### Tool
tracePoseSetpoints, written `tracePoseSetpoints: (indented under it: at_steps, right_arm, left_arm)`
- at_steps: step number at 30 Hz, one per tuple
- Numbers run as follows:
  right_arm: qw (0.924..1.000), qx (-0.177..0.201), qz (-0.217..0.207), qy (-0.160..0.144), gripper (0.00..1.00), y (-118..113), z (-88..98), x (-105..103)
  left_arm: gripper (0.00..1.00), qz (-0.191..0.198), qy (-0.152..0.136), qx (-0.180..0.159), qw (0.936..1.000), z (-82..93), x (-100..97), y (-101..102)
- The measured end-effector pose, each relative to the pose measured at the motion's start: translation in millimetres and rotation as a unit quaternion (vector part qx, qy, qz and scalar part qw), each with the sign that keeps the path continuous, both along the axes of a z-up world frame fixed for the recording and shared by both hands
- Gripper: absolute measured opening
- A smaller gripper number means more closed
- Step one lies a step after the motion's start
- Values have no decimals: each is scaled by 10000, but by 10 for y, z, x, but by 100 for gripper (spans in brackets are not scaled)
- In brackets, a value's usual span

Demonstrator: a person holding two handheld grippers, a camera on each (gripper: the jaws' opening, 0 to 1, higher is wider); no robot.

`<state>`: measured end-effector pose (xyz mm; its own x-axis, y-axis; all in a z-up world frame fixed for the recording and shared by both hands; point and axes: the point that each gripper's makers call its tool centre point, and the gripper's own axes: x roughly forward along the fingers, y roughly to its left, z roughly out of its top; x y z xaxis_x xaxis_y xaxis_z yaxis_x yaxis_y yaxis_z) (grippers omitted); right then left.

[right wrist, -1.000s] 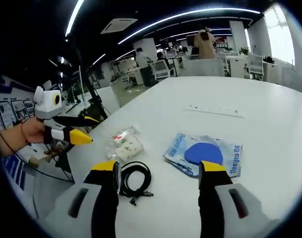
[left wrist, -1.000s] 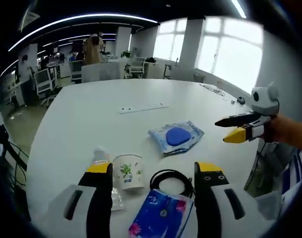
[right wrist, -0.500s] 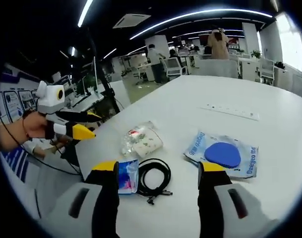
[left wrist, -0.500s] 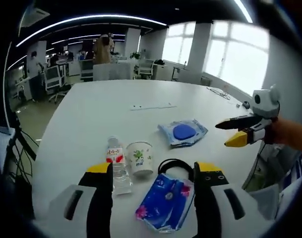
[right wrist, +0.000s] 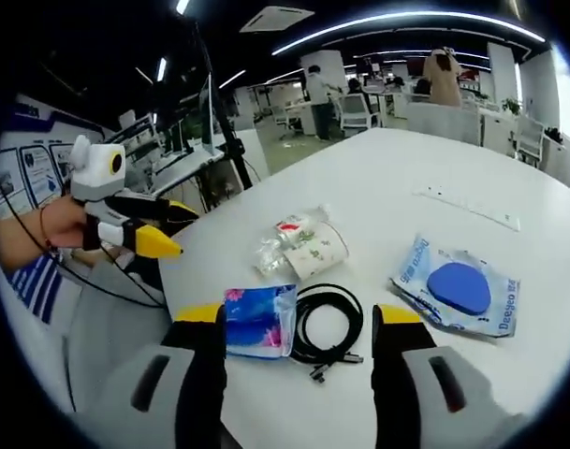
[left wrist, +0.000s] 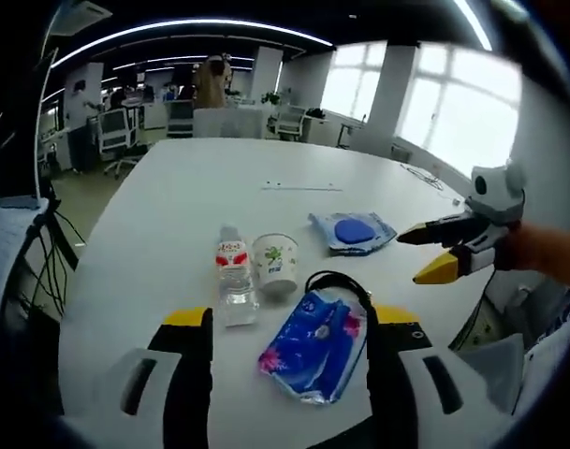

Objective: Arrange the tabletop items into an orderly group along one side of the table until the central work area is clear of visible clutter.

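Both claws hang over the near edge of the white table point(left wrist: 172, 206), jaws spread wide, gripping nothing. Between the left gripper point(left wrist: 289, 327) jaws lies the blue tissue pack point(left wrist: 314, 344), touching the coiled cable point(left wrist: 341, 285); bottle point(left wrist: 234, 276) and cup point(left wrist: 276, 265) sit just beyond, the blue-disc packet point(left wrist: 353, 231) farther off. The right gripper point(right wrist: 292, 321) frames pack and cable too.
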<state>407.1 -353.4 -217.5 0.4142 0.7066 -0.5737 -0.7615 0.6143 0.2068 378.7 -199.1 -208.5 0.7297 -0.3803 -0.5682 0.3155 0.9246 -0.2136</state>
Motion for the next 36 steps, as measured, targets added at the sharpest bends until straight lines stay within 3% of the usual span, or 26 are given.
tracePoseSetpoints:
  at_steps: [18, 36]
  right_arm:
    - [9973, -435, 571, 155, 58, 209, -331, -114]
    - [9936, -638, 834, 411, 48, 329, -664, -85]
  left_arm:
    - [67, 120, 471, -79, 9988, -423, -280, 23]
    - [61, 238, 1076, -217, 9937, -875, -436, -73]
